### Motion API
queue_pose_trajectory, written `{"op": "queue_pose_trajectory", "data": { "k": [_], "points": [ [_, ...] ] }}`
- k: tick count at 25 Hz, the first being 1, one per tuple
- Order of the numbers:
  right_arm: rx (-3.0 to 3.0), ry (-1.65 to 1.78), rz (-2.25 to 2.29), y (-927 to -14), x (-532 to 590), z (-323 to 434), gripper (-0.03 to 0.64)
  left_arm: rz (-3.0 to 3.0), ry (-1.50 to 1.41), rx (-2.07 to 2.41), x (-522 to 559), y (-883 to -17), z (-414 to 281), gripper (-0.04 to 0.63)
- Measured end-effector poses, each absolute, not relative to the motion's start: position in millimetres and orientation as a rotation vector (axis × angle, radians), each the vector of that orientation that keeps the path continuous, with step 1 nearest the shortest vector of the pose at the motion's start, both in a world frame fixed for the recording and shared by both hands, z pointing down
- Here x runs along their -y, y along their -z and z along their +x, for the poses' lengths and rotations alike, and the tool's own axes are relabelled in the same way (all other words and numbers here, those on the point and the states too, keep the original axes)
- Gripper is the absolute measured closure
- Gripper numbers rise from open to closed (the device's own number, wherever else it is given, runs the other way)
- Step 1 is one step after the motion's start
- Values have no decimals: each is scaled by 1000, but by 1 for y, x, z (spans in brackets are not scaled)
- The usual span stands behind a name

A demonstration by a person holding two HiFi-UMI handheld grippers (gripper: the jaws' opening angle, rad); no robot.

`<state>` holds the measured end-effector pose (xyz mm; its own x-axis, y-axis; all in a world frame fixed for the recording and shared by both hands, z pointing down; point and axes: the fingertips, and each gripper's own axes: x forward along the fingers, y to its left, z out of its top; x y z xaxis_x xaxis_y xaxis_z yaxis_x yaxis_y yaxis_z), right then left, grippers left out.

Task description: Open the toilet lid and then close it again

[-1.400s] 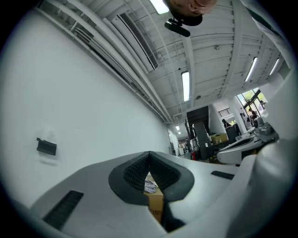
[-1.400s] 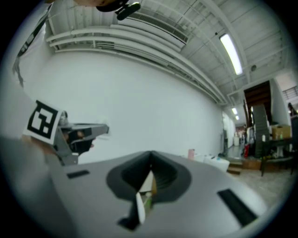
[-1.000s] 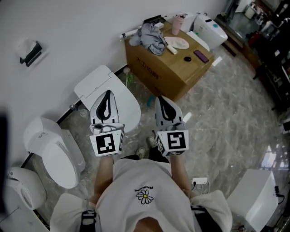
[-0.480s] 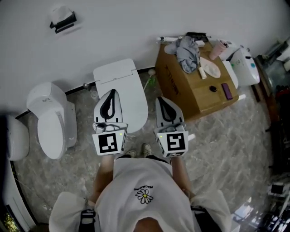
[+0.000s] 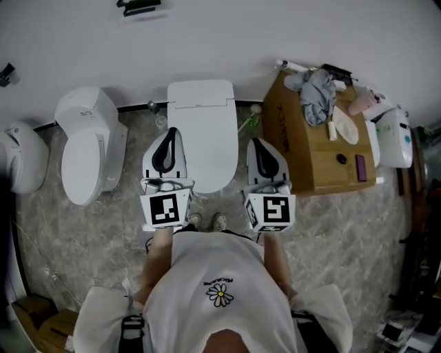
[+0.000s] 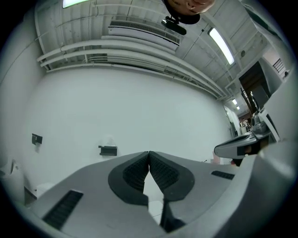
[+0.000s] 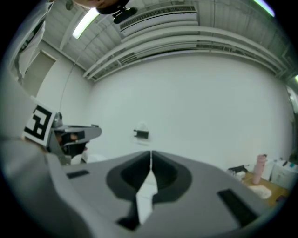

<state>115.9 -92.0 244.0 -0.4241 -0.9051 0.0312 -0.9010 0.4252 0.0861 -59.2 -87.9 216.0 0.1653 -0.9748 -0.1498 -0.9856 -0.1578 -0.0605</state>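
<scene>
Head view is showing the toilet lid (image 5: 202, 138) lying shut at the floor's (image 5: 344, 227) far edge, between left gripper (image 5: 171, 132) and right gripper (image 5: 257, 143). Gripper views are showing mostly wall (image 6: 139, 107), with each pair of fingers pressing together, empty.

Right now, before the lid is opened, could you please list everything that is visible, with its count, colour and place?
toilet: 1, white, lid closed, at the wall ahead of the person
second toilet: 1, white, left of the first
fixture: 1, white, far left, cut off
box: 1, brown, right of the toilet
cloth: 1, grey, on the box
cup: 1, pink, on the box by the wall
holder: 1, black, on the wall
floor: grey marble
shirt: 1, white with a daisy, on the person
left gripper: 1, dark fingers shut, empty
right gripper: 1, dark fingers shut, empty
</scene>
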Motion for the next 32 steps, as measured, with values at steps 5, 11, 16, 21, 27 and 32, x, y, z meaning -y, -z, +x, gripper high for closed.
{"op": "queue_pose_trajectory", "data": {
  "k": [5,11,16,21,27,32],
  "points": [
    [2622,73,1601,-246,101,107,586,-2276,-69,-1988,89,-226,-73,569],
    [2629,40,1559,-259,124,105,584,-2278,-42,-2020,105,-240,-86,552],
    [2649,-109,1461,-296,144,100,501,-2348,56,-2016,123,-284,-87,466],
    [2635,-136,1376,-357,155,101,543,-2445,162,-2025,137,-363,-85,393],
    [2550,-135,1244,-441,137,92,560,-2478,251,-2078,118,-458,-88,377],
    [2542,-249,1171,-506,129,89,451,-2526,352,-2110,97,-533,-88,365]
  ]
}}
